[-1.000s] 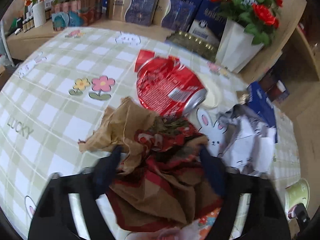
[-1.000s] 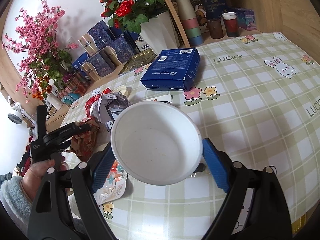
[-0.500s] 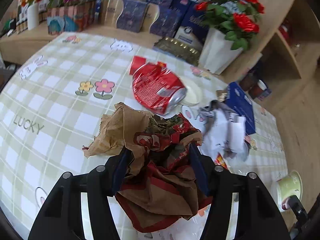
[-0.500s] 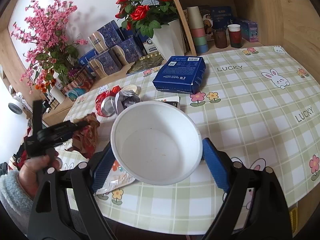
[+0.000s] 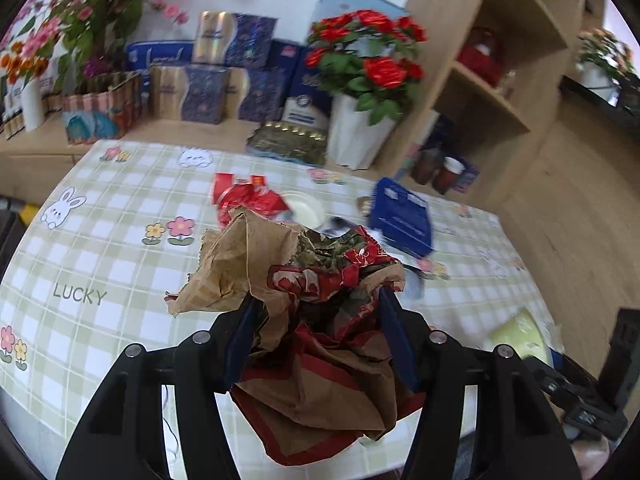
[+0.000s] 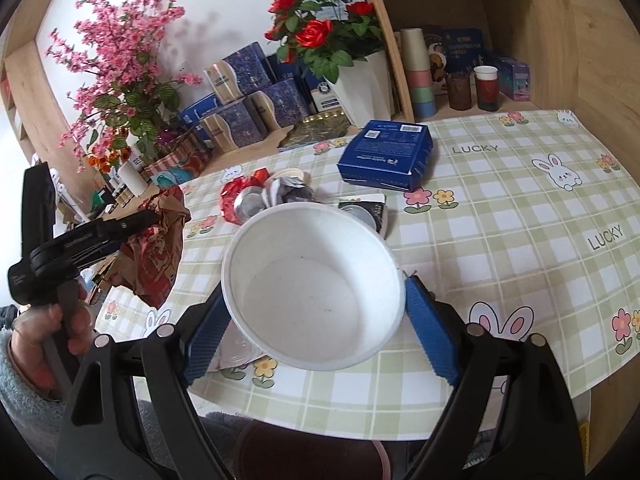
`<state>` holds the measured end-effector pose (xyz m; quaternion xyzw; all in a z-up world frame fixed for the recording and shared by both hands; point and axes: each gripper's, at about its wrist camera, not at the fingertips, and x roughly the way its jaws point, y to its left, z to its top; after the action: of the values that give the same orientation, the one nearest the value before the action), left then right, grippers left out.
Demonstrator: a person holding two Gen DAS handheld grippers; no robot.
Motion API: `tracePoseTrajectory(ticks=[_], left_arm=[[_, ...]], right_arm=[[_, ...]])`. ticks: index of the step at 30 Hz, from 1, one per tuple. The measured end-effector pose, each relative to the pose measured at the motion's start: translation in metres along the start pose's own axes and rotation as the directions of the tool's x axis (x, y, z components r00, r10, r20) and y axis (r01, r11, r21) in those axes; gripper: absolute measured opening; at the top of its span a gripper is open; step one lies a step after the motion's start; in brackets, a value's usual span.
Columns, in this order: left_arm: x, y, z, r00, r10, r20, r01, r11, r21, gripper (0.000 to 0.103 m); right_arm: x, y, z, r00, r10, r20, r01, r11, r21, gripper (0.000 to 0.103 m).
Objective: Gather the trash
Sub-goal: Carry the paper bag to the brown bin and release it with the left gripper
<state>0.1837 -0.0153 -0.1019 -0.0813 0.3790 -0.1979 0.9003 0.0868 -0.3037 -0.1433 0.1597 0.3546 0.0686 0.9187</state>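
My left gripper (image 5: 316, 312) is shut on a crumpled brown and red paper bag (image 5: 304, 280) and holds it up above the table's near edge. The bag (image 6: 160, 240) also shows at the left of the right wrist view. My right gripper (image 6: 316, 292) is shut on a white paper bowl (image 6: 312, 280), empty inside, held above the table's front edge. A crushed red can (image 6: 240, 202), crumpled grey paper (image 6: 288, 192) and a small foil-lidded cup (image 6: 362, 212) lie on the checked tablecloth (image 6: 500, 220).
A blue box (image 6: 386, 154) lies mid-table. A white vase of red roses (image 6: 360, 88), blue gift boxes (image 6: 240, 120) and pink flowers (image 6: 120, 80) stand on the ledge behind. Stacked cups (image 6: 418, 72) sit on a shelf at the right.
My left gripper closed on the paper bag and lifted it off the table, back toward the near edge. My right gripper with the bowl also pulled back and up.
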Motion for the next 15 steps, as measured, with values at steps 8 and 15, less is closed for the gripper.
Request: tracePoseTrajectory(ticks=[8,15], left_arm=[[-0.05,-0.025,-0.041,0.993,-0.114,-0.012,0.115,0.992,0.061,0.058],[-0.08,-0.049,-0.093,0.978,-0.191,-0.079,0.201,0.968,0.15,0.058]], right_arm=[[-0.031,0.008,-0.011,0.999,0.028,0.031,-0.027,0.999,-0.027,0.084],[-0.061,0.012,-0.021,0.997,0.043,0.069,-0.039,0.998,-0.054,0.084]])
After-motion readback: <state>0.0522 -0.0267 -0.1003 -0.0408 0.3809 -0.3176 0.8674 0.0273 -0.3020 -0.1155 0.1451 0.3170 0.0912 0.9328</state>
